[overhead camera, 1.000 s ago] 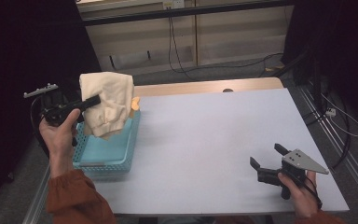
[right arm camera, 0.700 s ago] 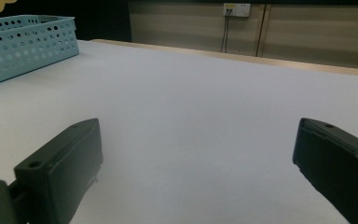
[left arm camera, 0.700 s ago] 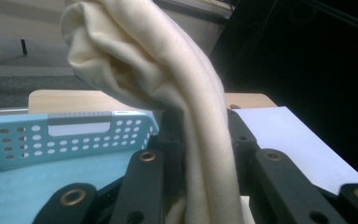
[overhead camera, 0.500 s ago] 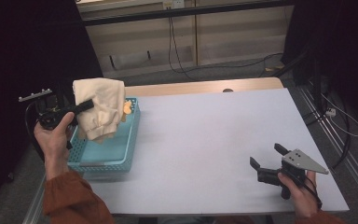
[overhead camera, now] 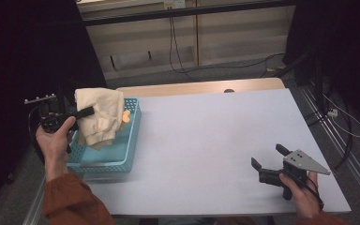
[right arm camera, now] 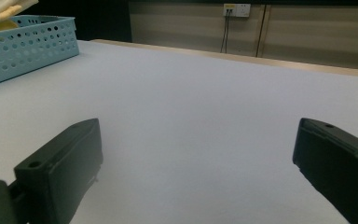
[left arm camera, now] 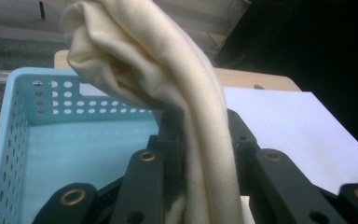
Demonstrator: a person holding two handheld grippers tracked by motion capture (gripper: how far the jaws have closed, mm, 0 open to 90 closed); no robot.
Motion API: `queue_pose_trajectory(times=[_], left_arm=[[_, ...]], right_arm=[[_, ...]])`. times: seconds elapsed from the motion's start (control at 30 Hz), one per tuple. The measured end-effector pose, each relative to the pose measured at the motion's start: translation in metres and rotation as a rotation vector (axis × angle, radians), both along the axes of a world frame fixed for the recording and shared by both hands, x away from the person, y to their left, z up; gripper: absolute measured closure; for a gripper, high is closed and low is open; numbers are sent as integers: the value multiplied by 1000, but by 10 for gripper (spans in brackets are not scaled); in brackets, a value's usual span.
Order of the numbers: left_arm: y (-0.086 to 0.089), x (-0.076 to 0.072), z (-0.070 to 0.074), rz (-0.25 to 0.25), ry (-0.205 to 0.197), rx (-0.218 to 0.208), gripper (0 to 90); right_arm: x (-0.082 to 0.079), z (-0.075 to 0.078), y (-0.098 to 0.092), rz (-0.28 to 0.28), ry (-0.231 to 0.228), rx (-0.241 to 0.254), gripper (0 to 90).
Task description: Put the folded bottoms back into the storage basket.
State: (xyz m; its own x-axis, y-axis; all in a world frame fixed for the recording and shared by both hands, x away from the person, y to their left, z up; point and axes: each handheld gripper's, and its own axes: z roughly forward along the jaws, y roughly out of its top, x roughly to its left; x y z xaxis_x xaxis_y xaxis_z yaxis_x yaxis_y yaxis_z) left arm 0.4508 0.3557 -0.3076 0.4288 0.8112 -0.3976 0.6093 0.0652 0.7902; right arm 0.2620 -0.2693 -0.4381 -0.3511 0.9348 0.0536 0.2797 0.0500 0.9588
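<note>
The left gripper [overhead camera: 85, 112] is clamped on a cream cloth [overhead camera: 99, 116], which hangs bunched over the blue basket [overhead camera: 124, 157] at 9 o'clock. At 4 o'clock (resting on the white table [overhead camera: 206, 140]) the right gripper [overhead camera: 267, 159] gapes, its 2 jaws holding nothing.

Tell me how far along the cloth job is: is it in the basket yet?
Not yet. The left gripper is shut on the cream cloth, which hangs over the blue basket. Lowering and releasing remain. The right gripper rests open on the table.
</note>
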Motion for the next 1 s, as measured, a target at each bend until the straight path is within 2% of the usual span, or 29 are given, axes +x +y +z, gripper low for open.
queue_pose_trajectory(times=[0.1,0.3,0.53,0.77,0.83,0.9,1.0], left_arm=[[0,2,-4,-4,21,-10,728],[3,6,-13,-1,57,-4,729],[1,9,-20,-7,83,-18,728],[-2,12,-25,-4,108,3,728],[-3,13,-27,0,124,27,728],[-5,14,-29,11,137,26,728],[-7,17,-33,0,154,26,728]], right_arm=[[0,0,0,1,1,-1,16],[0,0,0,1,2,-1,16],[0,0,0,2,2,-2,16],[0,0,0,3,5,0,16],[0,0,0,2,5,0,16],[0,0,0,3,2,-2,16],[0,0,0,3,5,-1,16]])
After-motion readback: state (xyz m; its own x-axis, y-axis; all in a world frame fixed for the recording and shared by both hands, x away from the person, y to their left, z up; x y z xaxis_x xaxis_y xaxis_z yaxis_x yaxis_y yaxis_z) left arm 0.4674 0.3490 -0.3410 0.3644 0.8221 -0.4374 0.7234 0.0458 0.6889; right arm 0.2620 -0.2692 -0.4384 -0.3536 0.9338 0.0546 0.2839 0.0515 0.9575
